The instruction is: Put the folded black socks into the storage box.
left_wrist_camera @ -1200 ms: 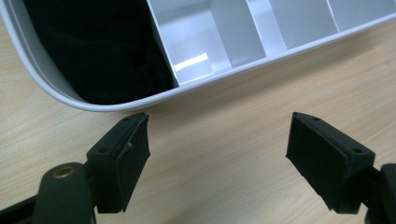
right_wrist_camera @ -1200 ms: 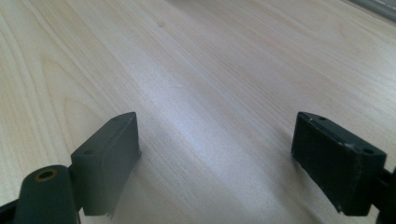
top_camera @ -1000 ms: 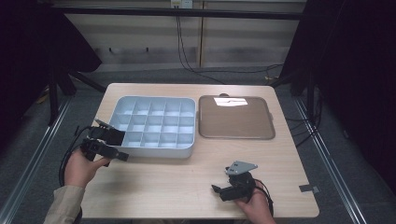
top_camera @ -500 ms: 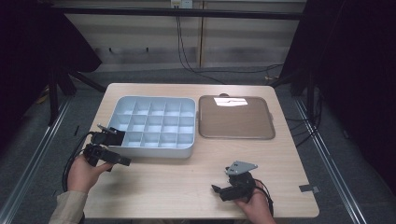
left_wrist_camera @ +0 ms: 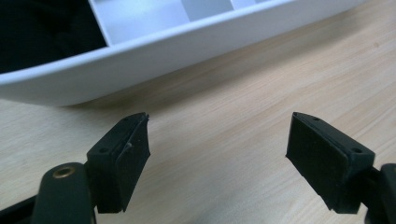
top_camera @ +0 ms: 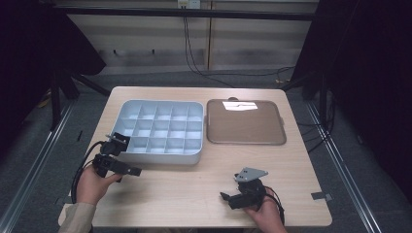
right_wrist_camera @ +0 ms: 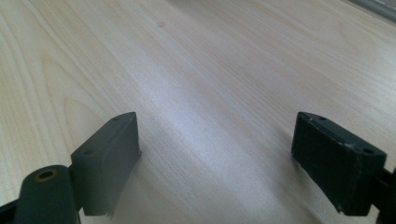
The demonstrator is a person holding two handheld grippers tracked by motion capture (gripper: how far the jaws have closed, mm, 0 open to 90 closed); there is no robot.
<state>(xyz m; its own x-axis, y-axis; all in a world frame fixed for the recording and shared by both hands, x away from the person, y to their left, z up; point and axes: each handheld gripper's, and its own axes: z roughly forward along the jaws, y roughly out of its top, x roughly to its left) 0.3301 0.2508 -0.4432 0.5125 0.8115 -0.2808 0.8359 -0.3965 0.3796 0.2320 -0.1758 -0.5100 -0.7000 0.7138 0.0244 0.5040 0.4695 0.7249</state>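
Left gripper (left_wrist_camera: 217, 144) jaws gape empty, compartment tray (left_wrist_camera: 196, 44) just ahead; approach its rim squarely; right gripper (right_wrist_camera: 217, 154) jaws open over bare bench (right_wrist_camera: 196, 70).

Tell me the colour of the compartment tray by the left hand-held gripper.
The compartment tray is pale blue-white, almost white; the high view shows it best.

The tabletop (top_camera: 194, 194) was a pale wood surface with rounded corners, its grain running in long streaks. A white compartment tray (top_camera: 158, 158), divided into a grid of cells, lay on its left half toward the far edge. Just beside that, to the right, lay a flat brown tray (top_camera: 245, 124) with a raised rim, the two nearly touching. A small grey tab (top_camera: 320, 196) sat at the near right edge. The near half was bare wood.
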